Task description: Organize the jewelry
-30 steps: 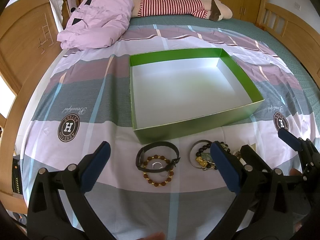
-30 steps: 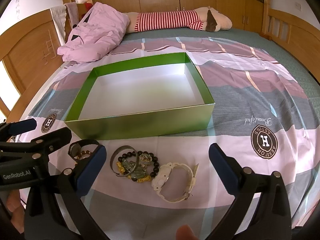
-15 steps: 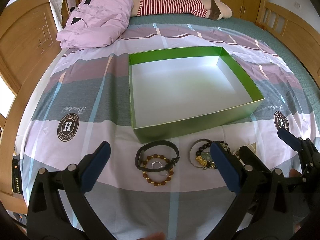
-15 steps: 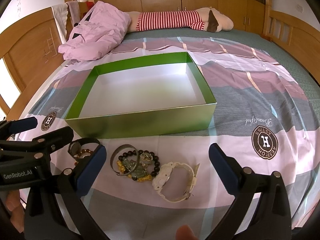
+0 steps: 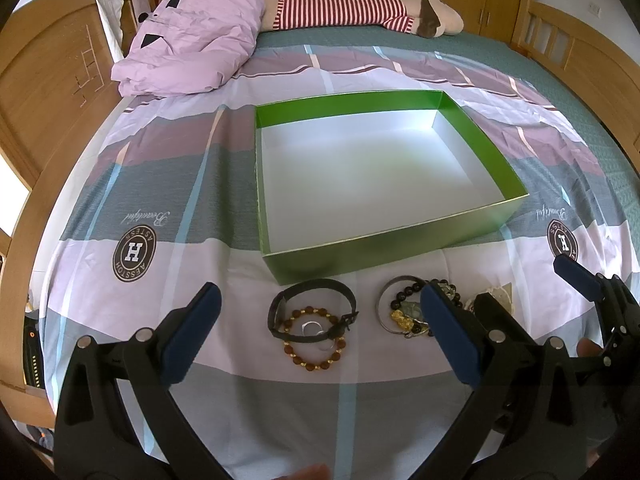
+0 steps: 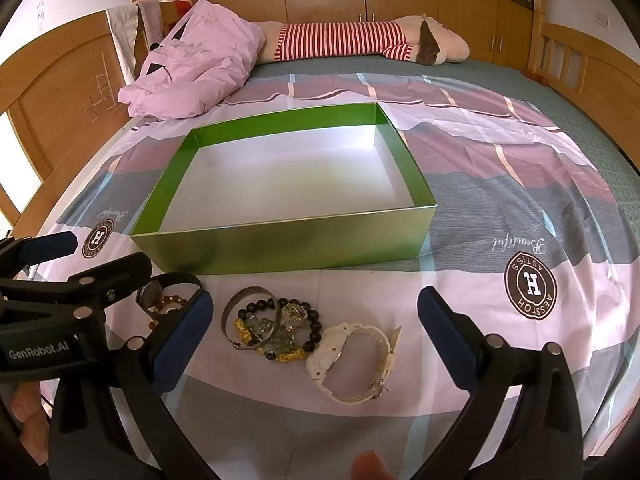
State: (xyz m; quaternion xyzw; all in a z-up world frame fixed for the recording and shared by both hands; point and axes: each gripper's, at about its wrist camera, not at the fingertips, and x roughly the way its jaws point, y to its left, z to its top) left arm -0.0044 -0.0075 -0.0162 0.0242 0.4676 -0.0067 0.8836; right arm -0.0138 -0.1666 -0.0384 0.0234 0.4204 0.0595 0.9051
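Note:
A shallow green box [image 5: 360,258] with a white, bare floor lies on the bed; it also shows as the green box [image 6: 280,248]. In front of it lie a black watch [image 5: 316,286], a brown bead bracelet [image 5: 316,362], a silver bangle [image 6: 248,296], a dark bead bracelet with gold charms [image 6: 310,326] and a white watch [image 6: 348,356]. My left gripper [image 5: 320,300] hovers open over the black watch and brown beads. My right gripper [image 6: 316,304] hovers open over the bangle, dark beads and white watch. Neither holds anything.
A striped bedsheet [image 5: 168,184] covers the bed. A pink quilt [image 5: 192,40] and a striped plush toy [image 5: 352,10] lie at the far end. Wooden bed boards [image 5: 44,80] rise on the left and right. A fingertip [image 6: 366,466] shows at the bottom edge.
Almost nothing: both grippers stay open and nearly still, with only a slight drift of the views. The jewellery and box have not moved.

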